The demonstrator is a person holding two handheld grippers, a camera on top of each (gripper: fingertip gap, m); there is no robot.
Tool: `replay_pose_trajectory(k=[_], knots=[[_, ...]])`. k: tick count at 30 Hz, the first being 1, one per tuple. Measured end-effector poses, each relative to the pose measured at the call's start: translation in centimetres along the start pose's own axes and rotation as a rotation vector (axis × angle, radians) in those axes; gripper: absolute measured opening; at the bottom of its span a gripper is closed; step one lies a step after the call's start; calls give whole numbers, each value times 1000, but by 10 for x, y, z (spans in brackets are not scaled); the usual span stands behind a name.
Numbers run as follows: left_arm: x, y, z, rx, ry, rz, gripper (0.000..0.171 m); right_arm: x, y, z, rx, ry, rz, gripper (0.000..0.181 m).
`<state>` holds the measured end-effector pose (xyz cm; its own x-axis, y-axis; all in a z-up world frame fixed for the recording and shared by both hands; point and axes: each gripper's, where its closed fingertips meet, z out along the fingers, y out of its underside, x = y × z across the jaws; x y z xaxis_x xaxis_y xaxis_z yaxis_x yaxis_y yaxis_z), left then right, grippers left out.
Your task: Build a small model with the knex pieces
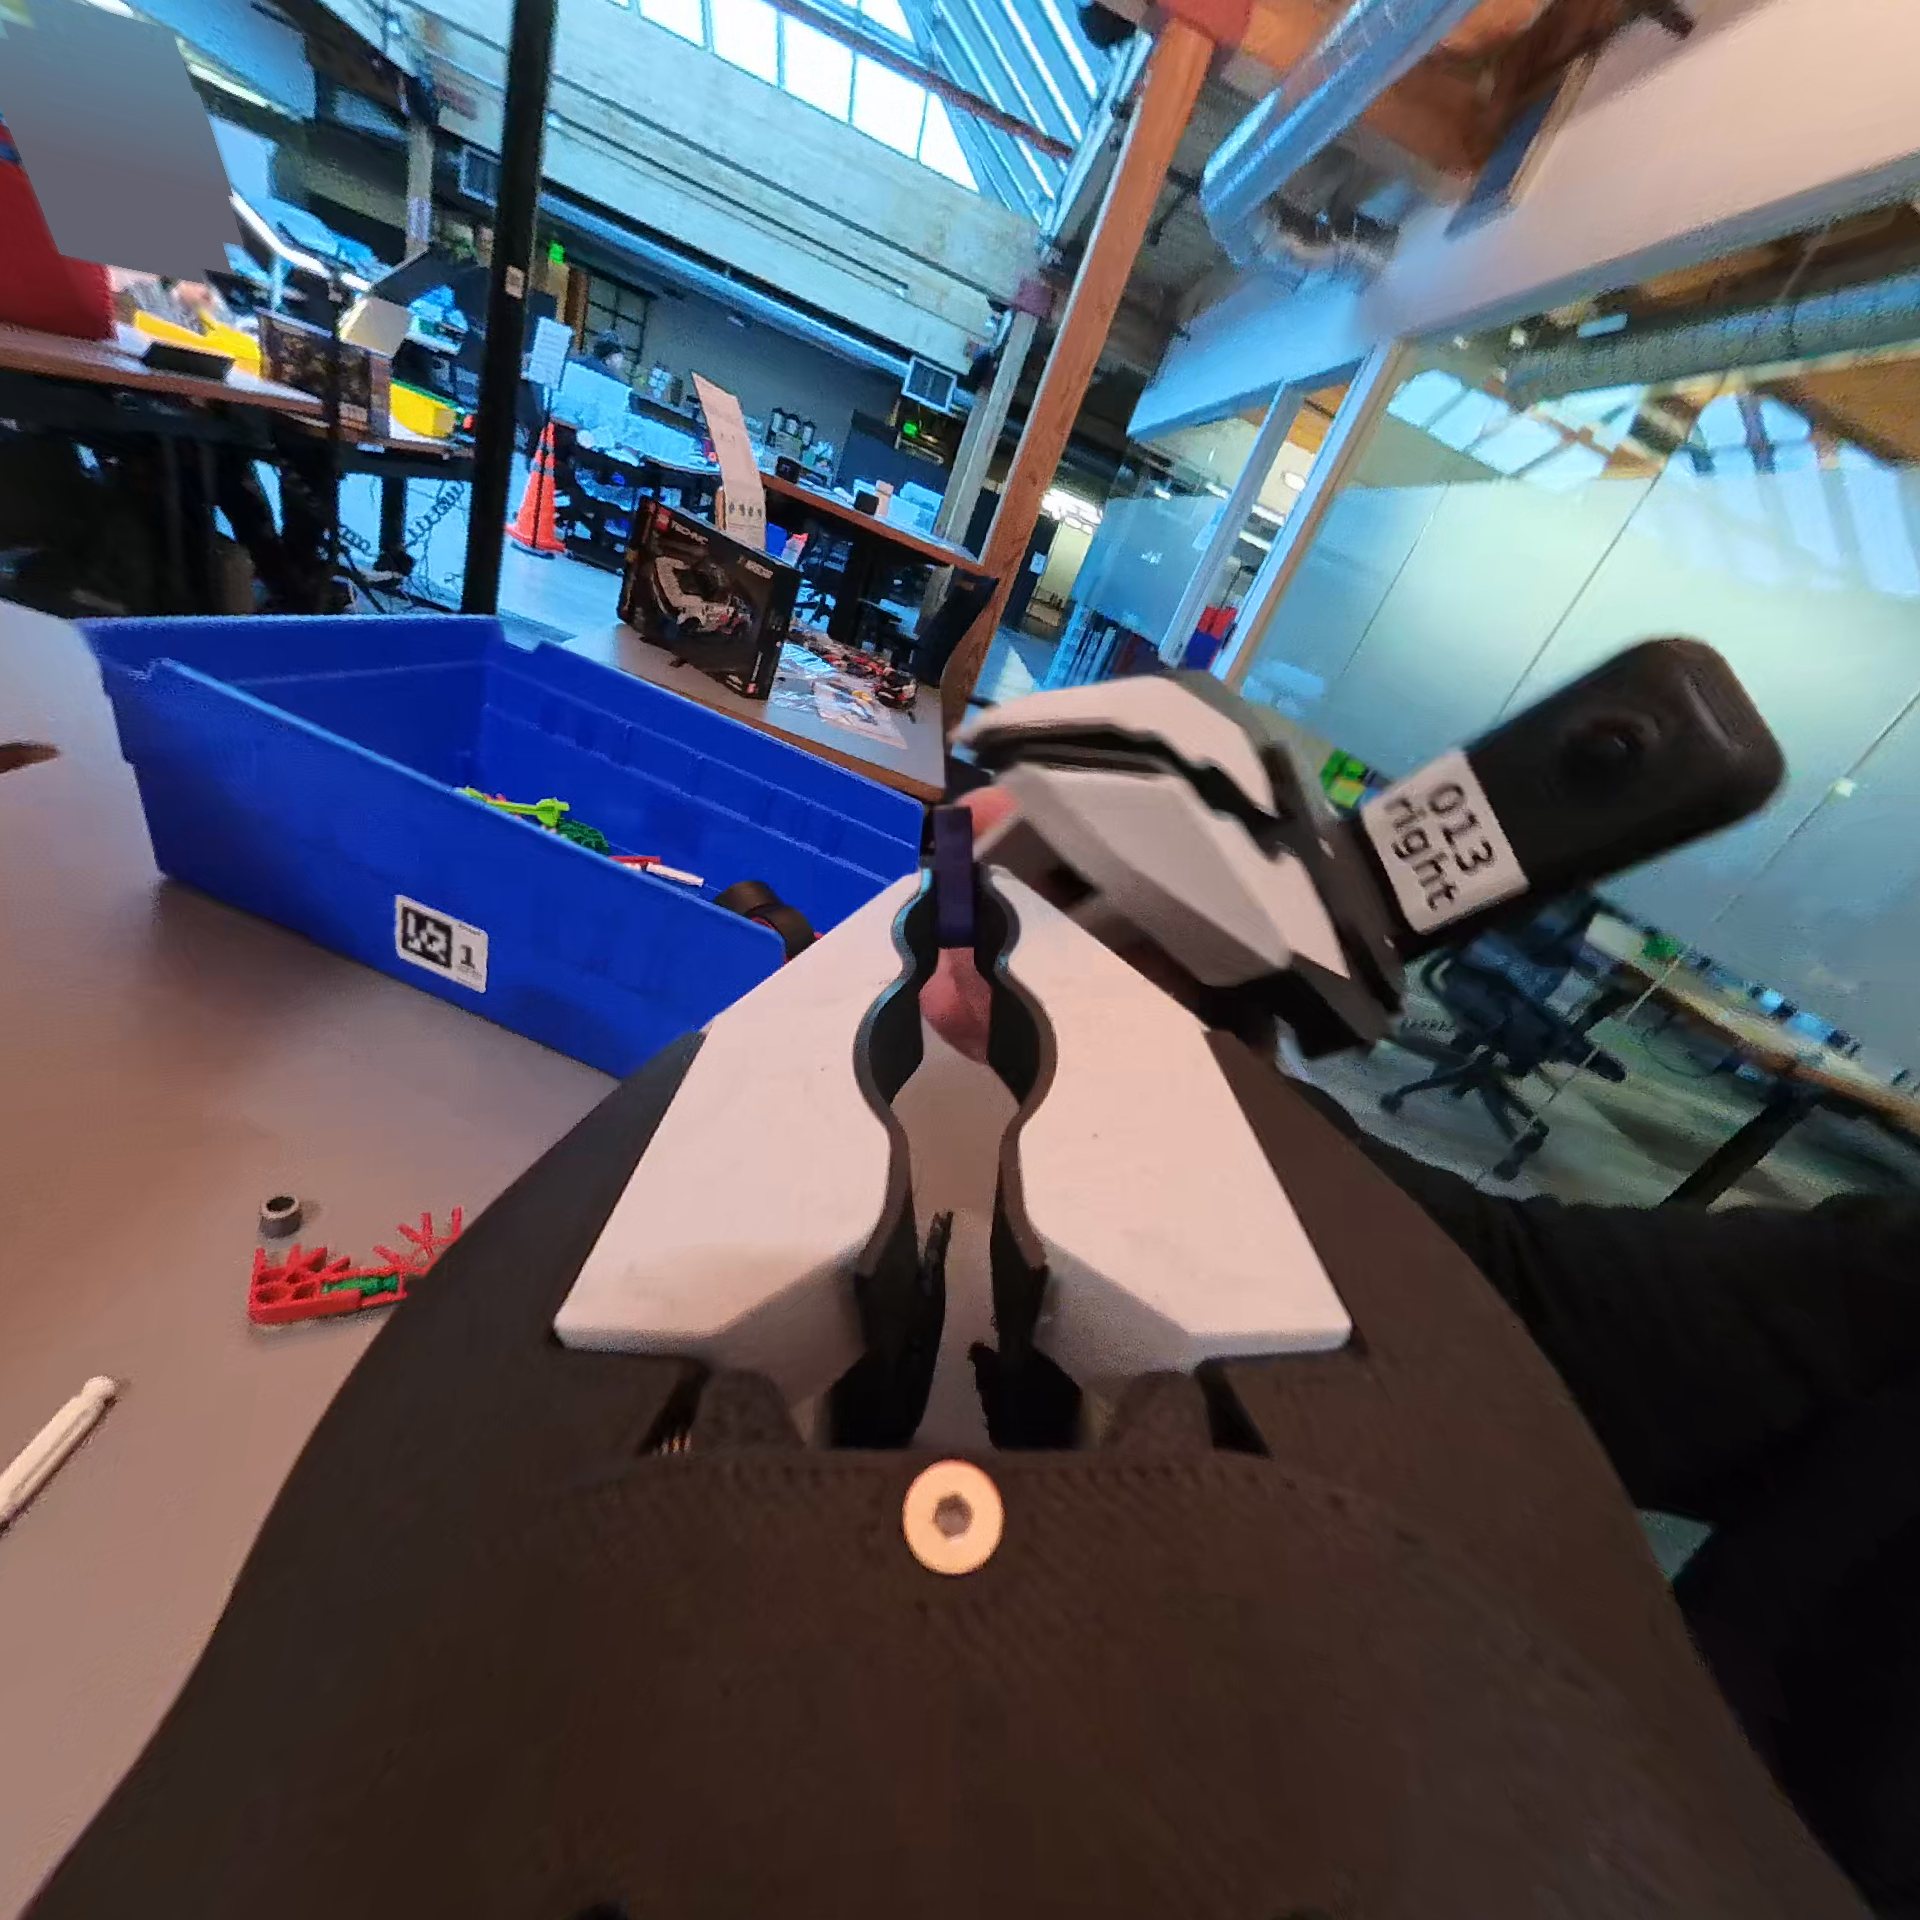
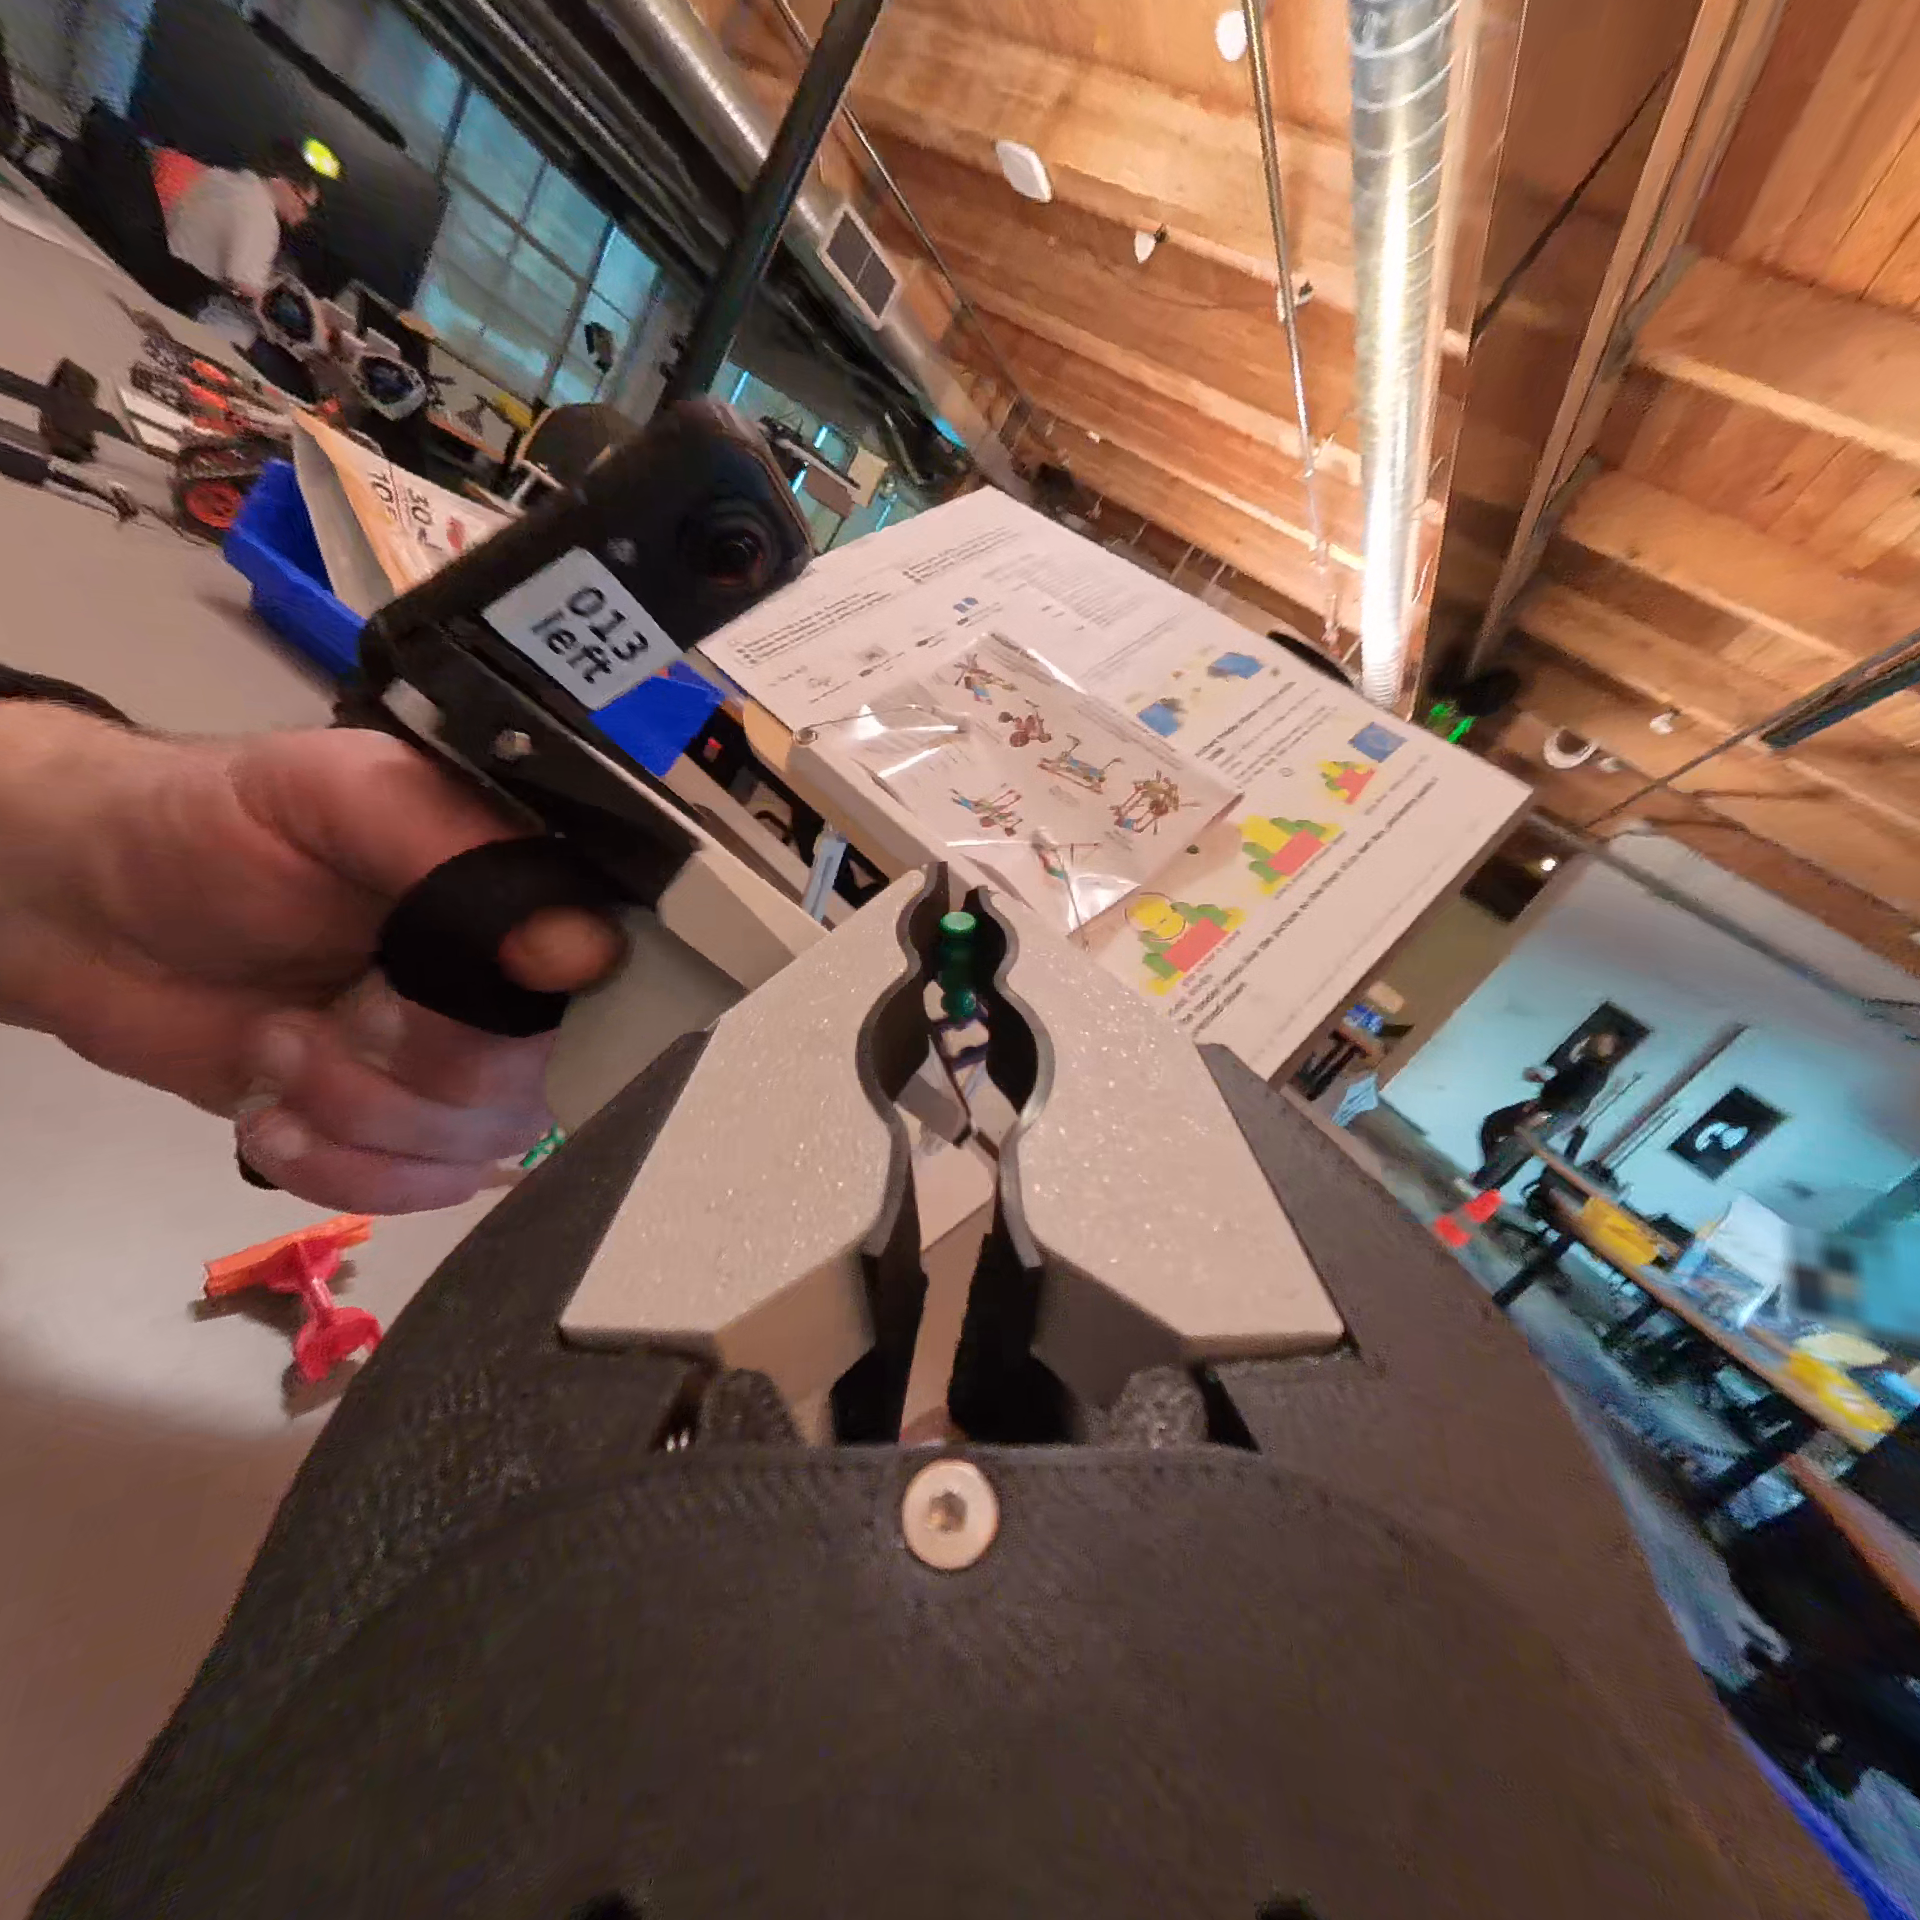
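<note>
My left gripper (image 1: 953,896) is shut on a small dark blue plastic piece (image 1: 952,871) that stands upright between its fingertips, held up above the grey table (image 1: 208,1091). The right gripper also shows in the left wrist view (image 1: 977,750), close behind the blue piece, with its white fingers together. In the right wrist view my right gripper (image 2: 956,914) is shut on a short green rod piece (image 2: 957,961). The left gripper also shows there (image 2: 717,894), held by a person's hand (image 2: 208,914), its fingers reaching in behind my right fingertips. The two tips are very near each other.
A blue bin (image 1: 312,831) with several coloured construction pieces stands on the table at the left. Red connector pieces (image 1: 322,1278), a small grey ring (image 1: 281,1214) and a white rod (image 1: 52,1444) lie in front of it. A tilted instruction board (image 2: 1195,748) stands behind. Red-orange pieces (image 2: 312,1299) lie on the table. About 5 cm separates my left fingertips from my right.
</note>
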<state>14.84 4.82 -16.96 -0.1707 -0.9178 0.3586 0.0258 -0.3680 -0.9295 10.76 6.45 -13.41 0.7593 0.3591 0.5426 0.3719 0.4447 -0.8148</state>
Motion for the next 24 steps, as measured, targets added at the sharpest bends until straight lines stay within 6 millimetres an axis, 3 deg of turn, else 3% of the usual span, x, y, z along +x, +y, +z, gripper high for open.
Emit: replay_pose_trajectory(k=[2,3,6,10,15,21,24], knots=[[-11,6,-1,-58,-32,-9,3,-1,-1,0,37,-58,138,1],[-18,18,-2,-159,-51,40,4,3,5,-2,35,-97,236,1],[-33,36,-15,-337,-124,196,4,28,33,-15,-80,-93,334,2],[-54,72,-40,-636,-178,393,4,35,76,-32,-260,-168,498,2],[-85,102,-64,-856,-239,581,4,-4,101,-41,-417,-323,488,2],[-71,130,-75,-954,-89,518,5,-81,127,-45,-626,-593,438,2],[-71,139,-79,-993,-71,560,13,-105,135,-46,-677,-678,435,3]])
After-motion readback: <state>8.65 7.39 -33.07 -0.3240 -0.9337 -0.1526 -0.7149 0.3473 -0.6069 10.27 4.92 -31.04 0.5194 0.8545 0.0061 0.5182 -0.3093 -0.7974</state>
